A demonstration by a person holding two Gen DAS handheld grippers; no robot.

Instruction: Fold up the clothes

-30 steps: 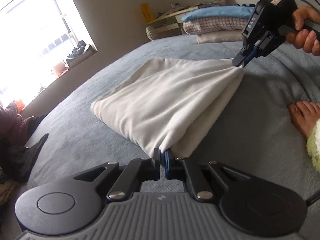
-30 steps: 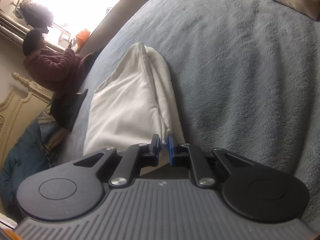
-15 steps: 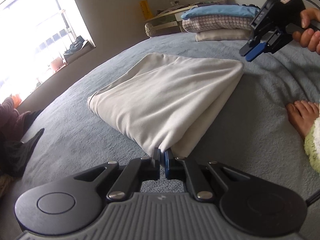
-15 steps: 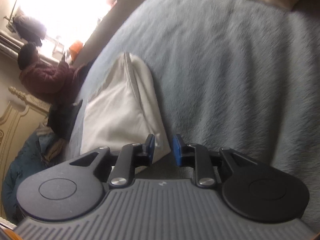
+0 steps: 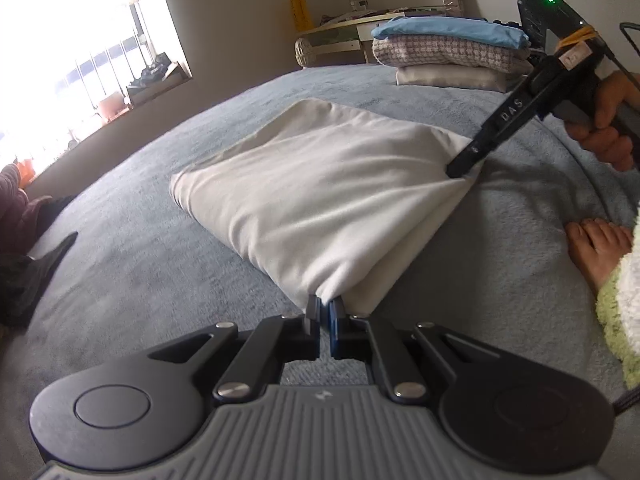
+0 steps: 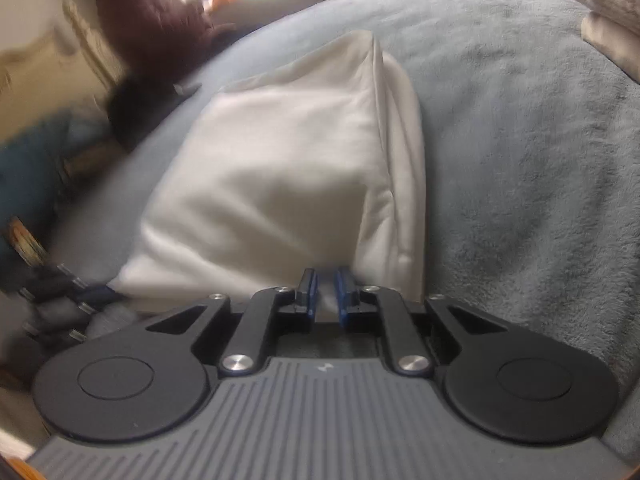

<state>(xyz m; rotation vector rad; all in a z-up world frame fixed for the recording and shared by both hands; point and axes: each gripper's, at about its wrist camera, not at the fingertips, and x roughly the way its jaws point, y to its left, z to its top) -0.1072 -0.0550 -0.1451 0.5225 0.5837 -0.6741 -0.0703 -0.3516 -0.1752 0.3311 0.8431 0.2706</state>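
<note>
Mid-fold: the cream garment [image 5: 320, 196] lies doubled on the grey bed [image 5: 140, 264]. The left claw [image 5: 324, 312] pinches its near corner; the right claw [image 5: 464, 168], at two o'clock, has just closed on the far corner. Next, I reckon, carry both corners across together.

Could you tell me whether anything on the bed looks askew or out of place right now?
Nothing stands out. The folded white cloth lies on the grey blanket, pinched at two corners by the left gripper and right gripper.

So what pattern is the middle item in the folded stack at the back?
A pink-and-white houndstooth-like check on the middle item, clearest in the left wrist view.
</note>
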